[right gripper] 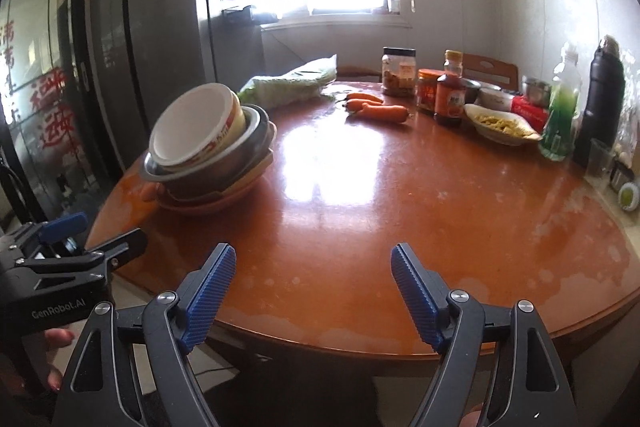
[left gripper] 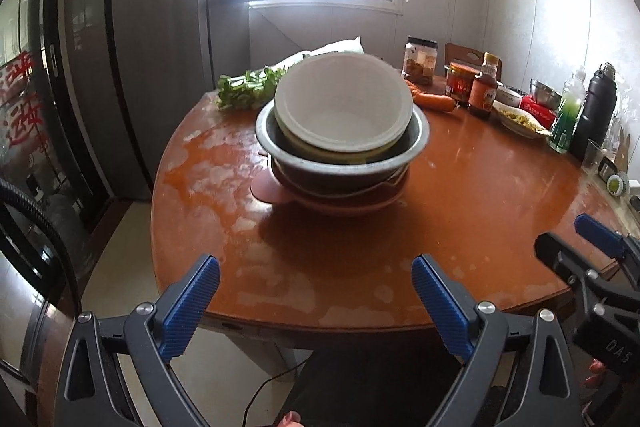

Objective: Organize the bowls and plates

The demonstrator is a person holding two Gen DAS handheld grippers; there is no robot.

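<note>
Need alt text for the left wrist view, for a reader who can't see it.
A tilted stack of bowls, a white bowl nested in a metal bowl on reddish plates, sits on a round brown table. The open left tool hangs short of it; the right tool shows at right, jars and carrots behind.

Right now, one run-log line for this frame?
left gripper: open, empty | right gripper: open, empty | both at table near edge | bowl stack: nested, tilted, untouched | top: white bowl
</note>
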